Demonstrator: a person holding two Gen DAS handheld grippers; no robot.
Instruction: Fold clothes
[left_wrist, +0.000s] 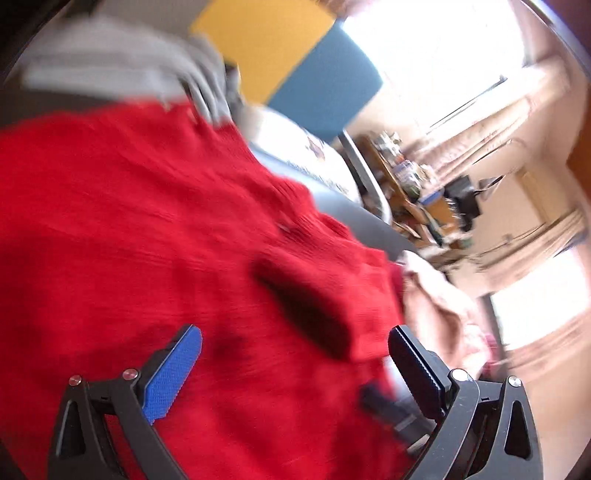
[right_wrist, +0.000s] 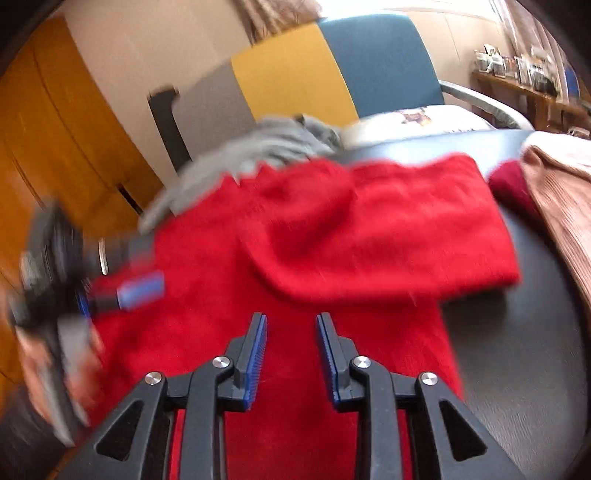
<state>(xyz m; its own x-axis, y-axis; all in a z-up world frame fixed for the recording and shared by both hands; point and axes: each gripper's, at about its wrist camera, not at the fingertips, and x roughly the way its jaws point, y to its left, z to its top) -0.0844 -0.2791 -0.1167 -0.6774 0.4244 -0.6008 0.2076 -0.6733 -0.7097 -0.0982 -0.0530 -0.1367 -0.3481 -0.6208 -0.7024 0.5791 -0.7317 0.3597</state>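
Over the red sweater (left_wrist: 155, 229), the left gripper (left_wrist: 295, 343) is seen spread wide, nothing pinched; a grey garment (left_wrist: 122, 62) lies beyond, a pink cloth (left_wrist: 436, 295) beside.

In the right view, the right gripper (right_wrist: 291, 325) is held slightly parted above the sweater, gripping nothing; a brown garment (right_wrist: 557, 206) lies alongside. No writing can be read.

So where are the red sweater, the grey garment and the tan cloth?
red sweater (right_wrist: 369, 221): right wrist view, on its folded-over part.
grey garment (right_wrist: 266, 144): right wrist view, mid-fabric.
tan cloth (right_wrist: 554, 192): right wrist view, ribbed surface.
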